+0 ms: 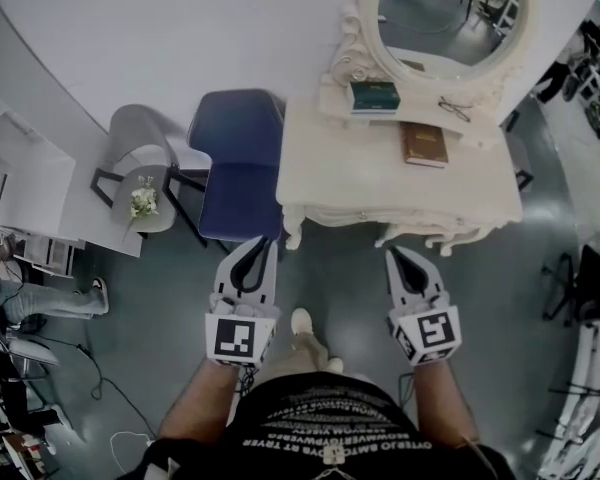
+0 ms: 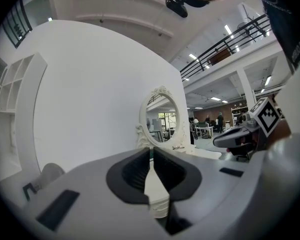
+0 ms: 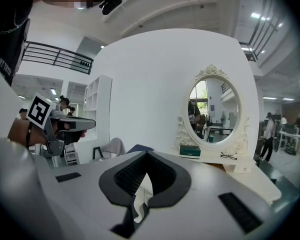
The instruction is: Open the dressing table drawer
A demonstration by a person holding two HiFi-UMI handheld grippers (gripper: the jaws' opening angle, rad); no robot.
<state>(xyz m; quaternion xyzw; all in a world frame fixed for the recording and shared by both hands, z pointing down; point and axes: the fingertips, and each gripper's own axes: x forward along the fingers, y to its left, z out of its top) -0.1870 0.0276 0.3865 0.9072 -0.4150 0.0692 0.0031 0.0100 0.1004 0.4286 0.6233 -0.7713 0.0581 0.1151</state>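
The white dressing table (image 1: 470, 183) stands ahead of me under an oval mirror (image 1: 450, 13). Its drawer front (image 1: 400, 220) faces me along the near edge, seen steeply from above. My left gripper (image 1: 260, 243) hovers off the table's front left corner, jaws together on nothing. My right gripper (image 1: 392, 254) hangs just short of the drawer front, also shut and empty. In the left gripper view the left gripper (image 2: 150, 151) points at the mirror (image 2: 162, 116). In the right gripper view the right gripper (image 3: 147, 155) points at the table's edge (image 3: 255, 181).
A green box (image 1: 374, 95), a brown book (image 1: 424, 145) and glasses (image 1: 454, 108) lie on the table. A blue chair (image 1: 238, 158) stands at its left, then a grey chair (image 1: 138, 133) and a small stand with flowers (image 1: 144, 200). A seated person's legs (image 1: 40, 298) are far left.
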